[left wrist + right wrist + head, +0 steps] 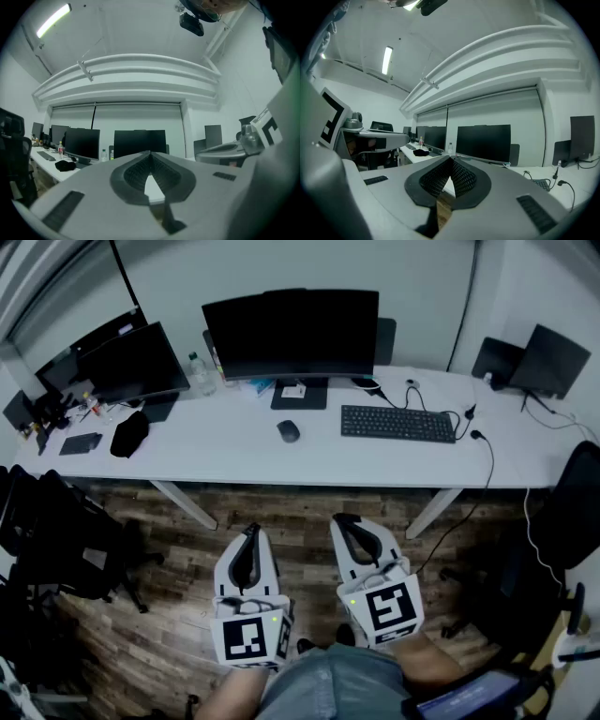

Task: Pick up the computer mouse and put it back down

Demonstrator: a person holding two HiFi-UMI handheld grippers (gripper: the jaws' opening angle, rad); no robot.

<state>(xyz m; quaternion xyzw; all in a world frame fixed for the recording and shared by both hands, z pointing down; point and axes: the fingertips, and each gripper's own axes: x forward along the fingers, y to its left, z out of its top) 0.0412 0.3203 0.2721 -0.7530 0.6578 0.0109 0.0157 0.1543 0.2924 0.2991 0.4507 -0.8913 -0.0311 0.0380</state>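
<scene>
**Waiting on the desk: a mouse not yet touched**

Standing behind the person, I see the mouse [288, 430] lying on the white desk [234, 451], in front of the middle monitor [291, 334] and just to the left of the keyboard [397, 424]. It is well apart from both grippers, which are held low over the wooden floor [281, 512] and point level toward the desk.

The left gripper [250, 532] is closed with its tips together and holds nothing. The right gripper [348, 521] is the same, clenched and empty.

The mouse is small, dark and rounded, with a smooth domed back. I judge it to be light, with a stiff plastic shell, so it should not bend or break under a moderate squeeze. The curved top looks slippery and would probably push the pads off. The better place to take it is across the two long sides, low near the base, where the walls are flatter. No cable can be made out from here. The jaw pads are dark and ribbed, which should help to hold the smooth plastic. The desk top is flat, hard and matt.
</scene>
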